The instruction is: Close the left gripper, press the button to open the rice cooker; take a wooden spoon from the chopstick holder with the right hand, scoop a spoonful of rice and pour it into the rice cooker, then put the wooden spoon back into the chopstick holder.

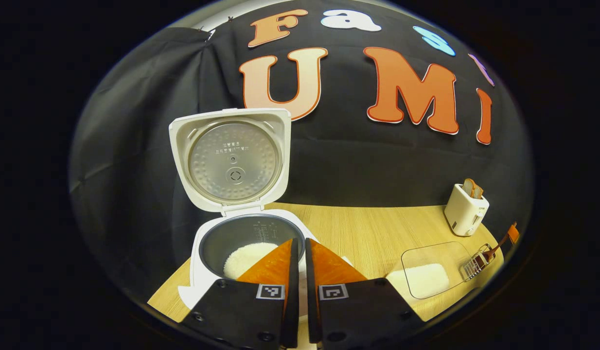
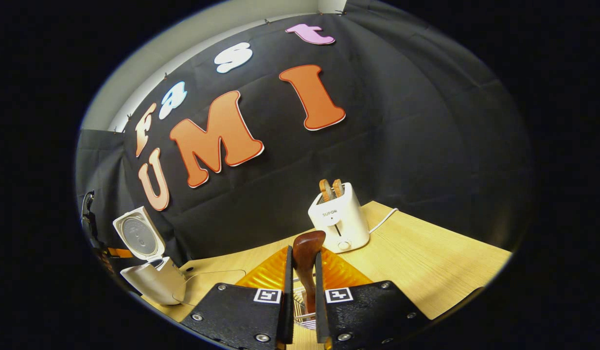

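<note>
1. Hidden or cut off: the left gripper (image 1: 298, 253) covers the front rim of the rice cooker (image 1: 241, 243), so the button cannot be made out. In the right gripper view the lower handle of the wooden spoon (image 2: 306, 262) drops out of sight between the fingers; the wire chopstick holder (image 2: 300, 311) shows as only a few wires in the gap below.
2. Left gripper: fingers drawn almost together with a thin gap, nothing between them, hanging just over the cooker's front edge.
3. Right gripper (image 2: 302, 272): clamped on the spoon, both fingers pressing its neck from either side.
4. Spoon axis: roughly upright along the finger line, bowl end up and tilted slightly right, handle running down toward the holder. Whether the handle tip is inside the holder cannot be told.
5. Rice cooker: lid (image 1: 230, 158) swung fully open and standing upright at the back, inner plate facing the camera; white rice (image 1: 246, 257) lies in the inner pot.
6. In the left gripper view a clear container of rice (image 1: 426, 272) sits on the wooden table (image 1: 368, 233) right of the cooker, the holder just beside its right edge, small and hard to read.
7. A white toaster (image 2: 340, 221) with bread in its slots stands behind, near the wall.
</note>
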The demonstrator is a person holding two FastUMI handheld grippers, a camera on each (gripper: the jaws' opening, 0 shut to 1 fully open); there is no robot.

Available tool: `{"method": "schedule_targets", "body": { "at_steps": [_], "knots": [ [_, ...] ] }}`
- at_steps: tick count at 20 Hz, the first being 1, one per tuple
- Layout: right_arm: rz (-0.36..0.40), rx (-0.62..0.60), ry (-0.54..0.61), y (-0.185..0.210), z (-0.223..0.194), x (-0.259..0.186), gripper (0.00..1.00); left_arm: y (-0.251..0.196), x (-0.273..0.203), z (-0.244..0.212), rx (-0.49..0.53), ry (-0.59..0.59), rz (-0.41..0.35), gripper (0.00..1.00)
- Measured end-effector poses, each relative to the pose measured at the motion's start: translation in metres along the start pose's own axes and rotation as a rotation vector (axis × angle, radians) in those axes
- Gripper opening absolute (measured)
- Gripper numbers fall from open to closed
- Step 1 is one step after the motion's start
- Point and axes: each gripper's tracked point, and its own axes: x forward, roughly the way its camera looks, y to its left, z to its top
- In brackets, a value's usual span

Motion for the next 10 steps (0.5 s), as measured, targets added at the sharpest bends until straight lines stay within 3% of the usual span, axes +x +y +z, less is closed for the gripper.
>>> {"method": "schedule_targets", "body": {
  "at_steps": [6,10],
  "knots": [
    [0.023,-0.044,0.011,0.012,-0.002,-0.006,0.14,-0.003,-0.001,-0.008,0.001,0.004,-0.013,0.12],
    [-0.011,-0.019,0.013,0.011,0.000,0.001,0.10,-0.003,-0.005,-0.007,0.005,-0.016,-0.017,0.12]
  ]
}}
